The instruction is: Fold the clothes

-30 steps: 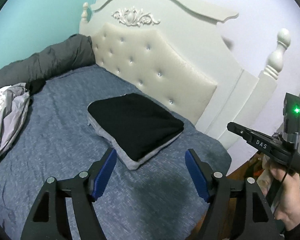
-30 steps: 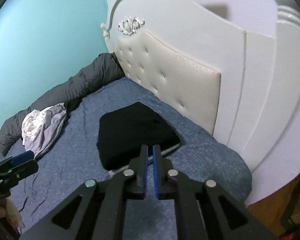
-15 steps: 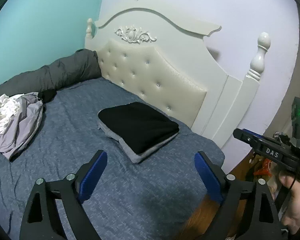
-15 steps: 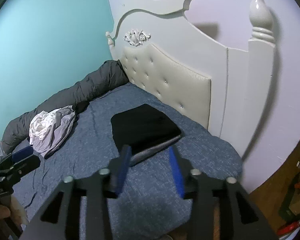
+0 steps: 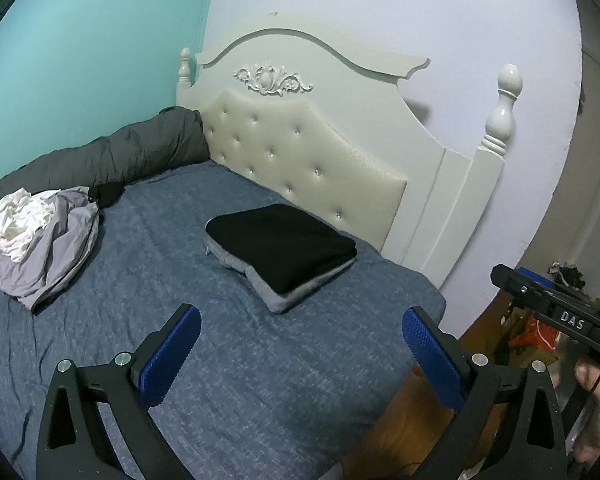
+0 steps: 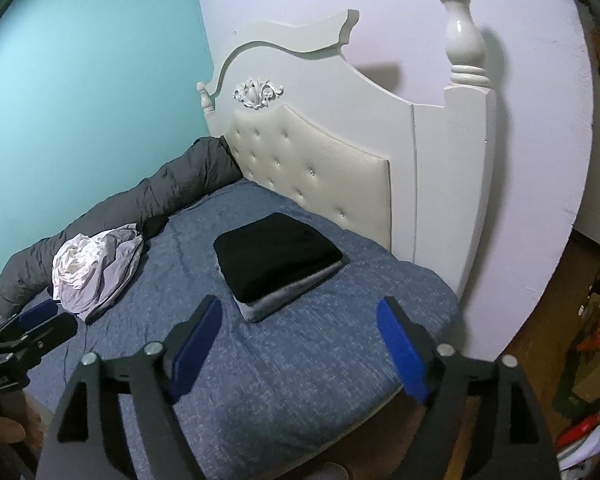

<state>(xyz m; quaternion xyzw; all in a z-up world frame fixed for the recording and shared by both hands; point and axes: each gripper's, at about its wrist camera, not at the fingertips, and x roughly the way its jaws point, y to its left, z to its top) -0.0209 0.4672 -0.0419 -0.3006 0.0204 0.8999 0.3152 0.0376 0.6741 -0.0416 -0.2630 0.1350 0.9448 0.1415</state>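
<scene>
Clearly the crumpled clothes (image 5: 40, 240) at the bed's (image 5: 260, 380) left edge are soft and light, best pinched at a hem; the folded stack (image 5: 282, 254) lies near the headboard. The left gripper (image 5: 300, 354) and right gripper (image 6: 300, 344) have just been opening wide, with nothing held.

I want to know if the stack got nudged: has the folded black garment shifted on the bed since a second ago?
No. The folded black garment still lies square on the grey one, equally near the tufted headboard; it only looks smaller because the camera pulled back.
</scene>
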